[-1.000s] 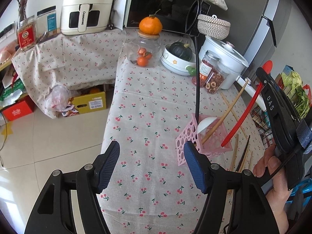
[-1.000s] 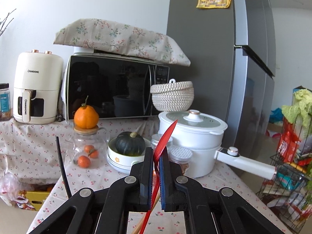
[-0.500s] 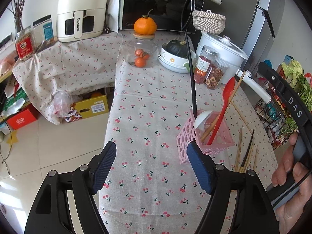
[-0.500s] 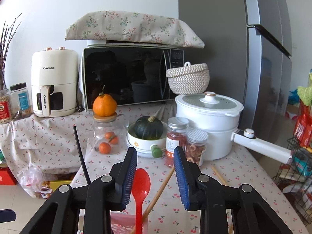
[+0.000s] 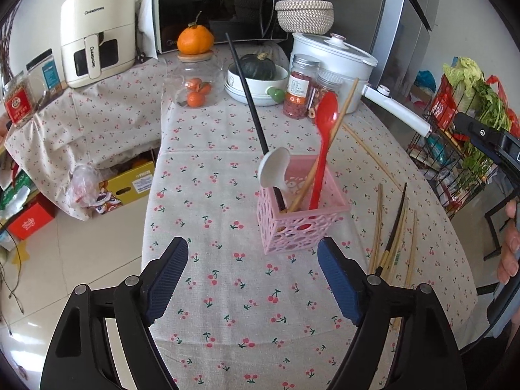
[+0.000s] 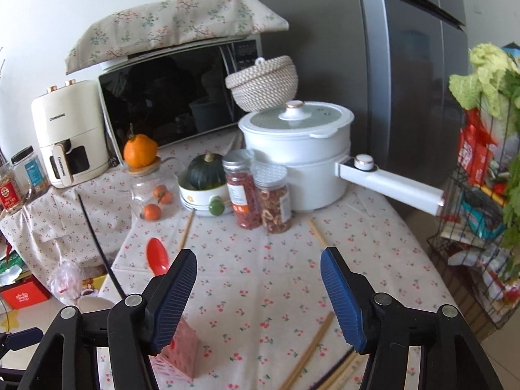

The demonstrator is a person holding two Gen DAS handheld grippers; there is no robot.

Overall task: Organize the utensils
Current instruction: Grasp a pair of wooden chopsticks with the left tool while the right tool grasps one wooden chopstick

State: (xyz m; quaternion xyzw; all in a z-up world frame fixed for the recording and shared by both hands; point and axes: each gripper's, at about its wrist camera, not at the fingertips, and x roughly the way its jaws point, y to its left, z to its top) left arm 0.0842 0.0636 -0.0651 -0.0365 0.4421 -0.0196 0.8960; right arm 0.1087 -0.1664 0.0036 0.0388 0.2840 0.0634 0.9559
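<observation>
Beside the pink caddy: loose chopsticks lay flat.
Handling: light, stiff, slippery; pinch mid-shaft.
Left gripper: spread, empty.
Right gripper: spread, empty.

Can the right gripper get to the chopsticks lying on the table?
Probably yes. The right hand-held gripper is open and empty, and the loose chopsticks lie bare on the table just below it, beside the pink basket.

A pink lattice basket holds a red spoon, a white spoon and a black chopstick on the cherry-print beige tablecloth, beside tan chopsticks.
</observation>
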